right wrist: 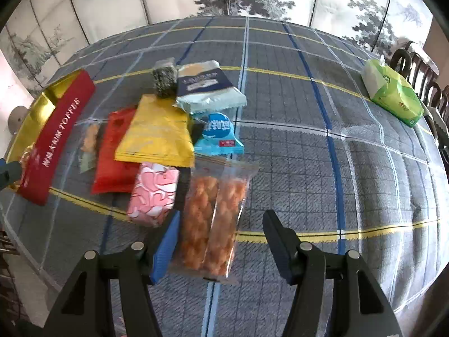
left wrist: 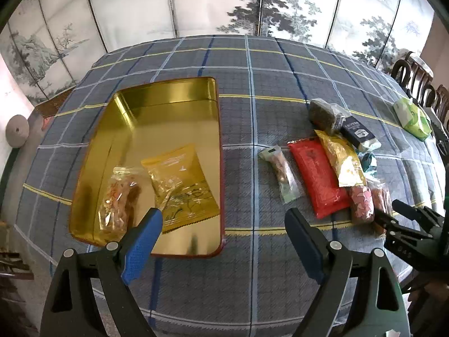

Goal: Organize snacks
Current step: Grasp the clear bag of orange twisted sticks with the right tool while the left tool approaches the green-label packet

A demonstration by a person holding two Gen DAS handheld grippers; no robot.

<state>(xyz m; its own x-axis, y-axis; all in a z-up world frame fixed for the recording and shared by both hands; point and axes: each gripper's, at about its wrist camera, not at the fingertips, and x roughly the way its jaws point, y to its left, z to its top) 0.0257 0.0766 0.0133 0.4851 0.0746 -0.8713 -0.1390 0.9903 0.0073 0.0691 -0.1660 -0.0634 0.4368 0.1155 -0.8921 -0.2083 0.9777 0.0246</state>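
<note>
Two grippers, one gold tin and a spread of snack packets on a plaid tablecloth (left wrist: 252, 280).

Nearest in the left wrist view, the left gripper (left wrist: 224, 224) stands wide apart and empty, its blue-padded fingers (left wrist: 143, 241) hanging over the near rim of the tin and the bare cloth beside it. In the right wrist view, the right gripper (right wrist: 221, 230) is parted about halfway and clamps nothing; a clear bag of orange twisted snacks (right wrist: 213, 219) lies flat on the cloth with its near end between the fingers, and whether the left pad touches its edge cannot be told.

The gold tin (left wrist: 174, 104), red on the outside, holds two packets: a clear crinkled bag (left wrist: 118, 199) and a yellow packet with a branch print (left wrist: 182, 185), lying side by side at its near end.

Right of the tin, loose on the cloth, eight more packets cluster: a pink patterned packet (right wrist: 153, 193), a red packet (right wrist: 115, 151), a gold-yellow packet (right wrist: 157, 134) overlapping it, a slim clear packet (left wrist: 280, 174), a small blue packet (right wrist: 219, 136), a dark blue and pale packet (right wrist: 204, 84), and a dark granular bundle (right wrist: 165, 81), plus the twisted-snack bag.

Farthest, well apart at the right edge, lies one green tissue pack (right wrist: 393, 92).
</note>
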